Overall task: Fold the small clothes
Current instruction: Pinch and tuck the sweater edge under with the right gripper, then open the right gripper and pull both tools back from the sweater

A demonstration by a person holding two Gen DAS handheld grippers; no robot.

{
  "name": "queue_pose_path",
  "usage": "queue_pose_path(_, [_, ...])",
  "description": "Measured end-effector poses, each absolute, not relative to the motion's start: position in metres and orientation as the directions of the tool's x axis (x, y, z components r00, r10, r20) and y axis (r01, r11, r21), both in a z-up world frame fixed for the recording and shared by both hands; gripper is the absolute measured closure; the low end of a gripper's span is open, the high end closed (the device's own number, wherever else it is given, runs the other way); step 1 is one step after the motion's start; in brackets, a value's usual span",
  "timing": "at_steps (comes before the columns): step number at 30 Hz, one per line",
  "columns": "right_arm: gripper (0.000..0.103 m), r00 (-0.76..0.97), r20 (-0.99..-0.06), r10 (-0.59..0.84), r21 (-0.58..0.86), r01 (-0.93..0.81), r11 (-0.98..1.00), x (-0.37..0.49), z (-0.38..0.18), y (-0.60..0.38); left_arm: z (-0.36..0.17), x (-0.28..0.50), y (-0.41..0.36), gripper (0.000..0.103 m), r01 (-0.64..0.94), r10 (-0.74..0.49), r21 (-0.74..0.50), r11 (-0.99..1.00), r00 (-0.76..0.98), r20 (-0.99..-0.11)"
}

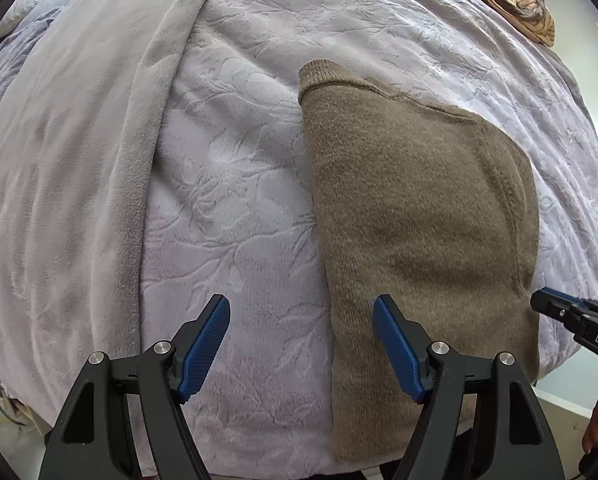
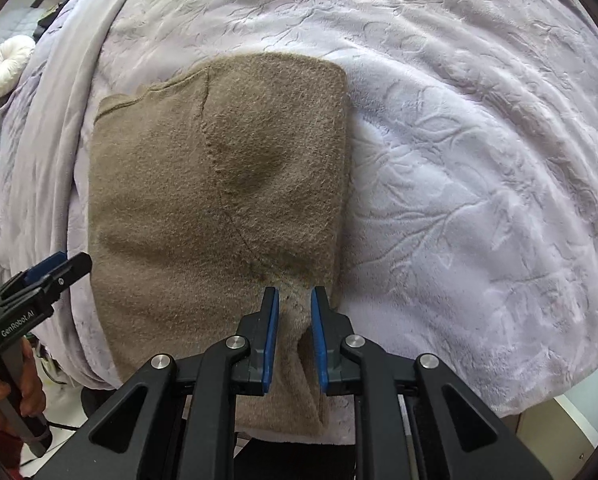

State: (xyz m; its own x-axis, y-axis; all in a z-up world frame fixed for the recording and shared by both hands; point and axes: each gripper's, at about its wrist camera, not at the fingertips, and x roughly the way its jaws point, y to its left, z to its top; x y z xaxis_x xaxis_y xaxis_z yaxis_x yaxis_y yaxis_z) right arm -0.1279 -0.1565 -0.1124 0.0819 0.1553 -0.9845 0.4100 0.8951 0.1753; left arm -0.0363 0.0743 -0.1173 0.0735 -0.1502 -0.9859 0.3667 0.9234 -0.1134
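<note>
Above the sweater [image 2: 219,184], both grippers downward

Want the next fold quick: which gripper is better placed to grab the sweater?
Probably the right gripper: its jaws straddle a raised ridge of the sweater. The left gripper hangs wide open at the sweater's edge.

The left gripper [image 1: 301,314] is pointed straight down, and its blue fingers [image 1: 205,344] are spread wide apart with nothing pressed between them. The right gripper [image 2: 295,300] is pointed down too. Its blue pads [image 2: 273,336] are kept close together with a narrow gap, and nothing is squeezed by them. Each gripper's handle is held by a hand [image 2: 3,396].
</note>
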Motion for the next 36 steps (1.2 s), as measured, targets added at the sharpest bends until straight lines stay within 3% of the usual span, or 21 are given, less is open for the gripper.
queue_pose_path(2, [0.078,0.088,-0.985,0.149,0.172,0.407,0.897,-0.13,-0.107,-0.151,-0.113,-0.04,0.074,0.028,0.373,-0.15,-0.112,0.921,0.074,-0.986])
queue_pose_path(5, [0.056,0.104,-0.986,0.132,0.162,0.395,0.904,-0.128,-0.094,-0.144,-0.103,-0.044,0.071,0.028,0.385,-0.144,-0.102,0.917,0.083,-0.986])
queue_pose_path(7, [0.055,0.114,-0.986,0.124,0.159,0.384,0.909,-0.125,-0.086,-0.14,-0.097,-0.045,0.069,0.025,0.389,-0.143,-0.099,0.916,0.085,-0.986])
queue_pose_path(10, [0.05,0.12,-0.987,0.103,0.141,0.368,0.919,-0.118,-0.075,-0.134,-0.086,-0.045,0.066,0.015,0.391,-0.165,-0.117,0.913,0.092,-0.982])
queue_pose_path(12, [0.033,0.13,-0.987,0.093,0.134,0.359,0.924,-0.114,-0.068,-0.131,-0.078,-0.046,0.063,0.001,0.399,-0.168,-0.11,0.91,0.113,-0.979])
queue_pose_path(15, [0.026,0.142,-0.987,0.075,0.122,0.355,0.927,-0.109,-0.058,-0.128,-0.067,-0.046,0.059,0.001,0.41,-0.182,-0.112,0.905,0.136,-0.974])
queue_pose_path(21, [0.015,0.159,-0.986,0.049,0.105,0.37,0.923,-0.106,-0.05,-0.127,-0.057,-0.043,0.054,0.001,0.406,-0.161,-0.087,0.91,0.15,-0.975])
queue_pose_path(36, [0.015,0.118,-0.993,-0.004,0.043,0.395,0.918,-0.102,-0.049,-0.128,-0.054,-0.035,0.065,0.001,0.287,-0.073,-0.023,0.958,0.164,-0.984])
